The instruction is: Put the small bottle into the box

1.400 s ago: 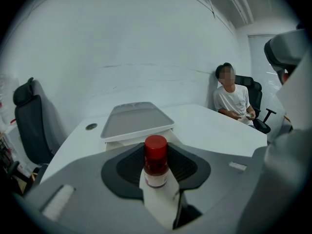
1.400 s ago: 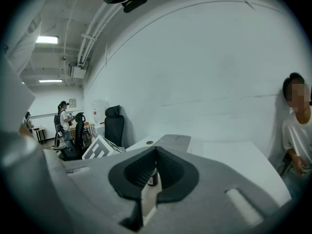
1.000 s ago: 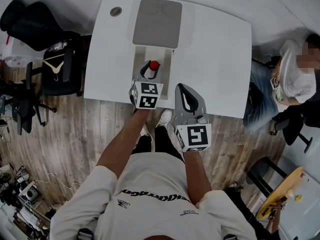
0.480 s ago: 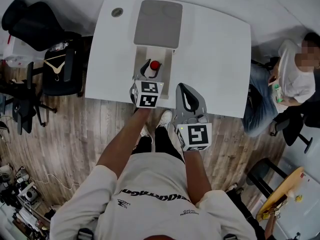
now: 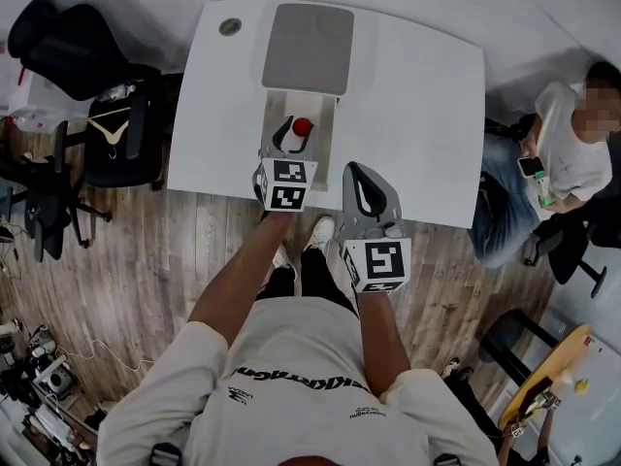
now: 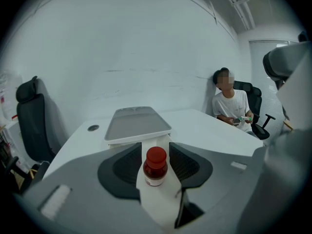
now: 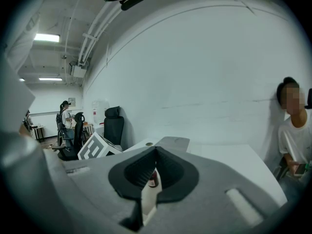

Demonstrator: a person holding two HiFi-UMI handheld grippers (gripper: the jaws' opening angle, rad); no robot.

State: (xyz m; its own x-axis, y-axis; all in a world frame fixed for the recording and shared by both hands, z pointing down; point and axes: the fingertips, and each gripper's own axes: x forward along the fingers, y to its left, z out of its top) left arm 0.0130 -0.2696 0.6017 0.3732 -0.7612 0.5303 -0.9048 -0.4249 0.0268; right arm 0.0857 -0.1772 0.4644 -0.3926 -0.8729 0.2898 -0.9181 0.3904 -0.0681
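Two gaps flank the bottle point(image 6: 155, 165) in the box point(image 5: 291, 105) between the left hand-held gripper's point(image 5: 291, 135) spread jaws, clear only in its view. Right hand-held gripper point(image 5: 358, 168), pressed together, straddles the desk's point(image 5: 417, 115) near edge.

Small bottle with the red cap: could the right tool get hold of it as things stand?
Probably not directly. The left tool straddles the small bottle in the box with jaws open, blocking the near side; the right tool, shut, sits back at the table edge.
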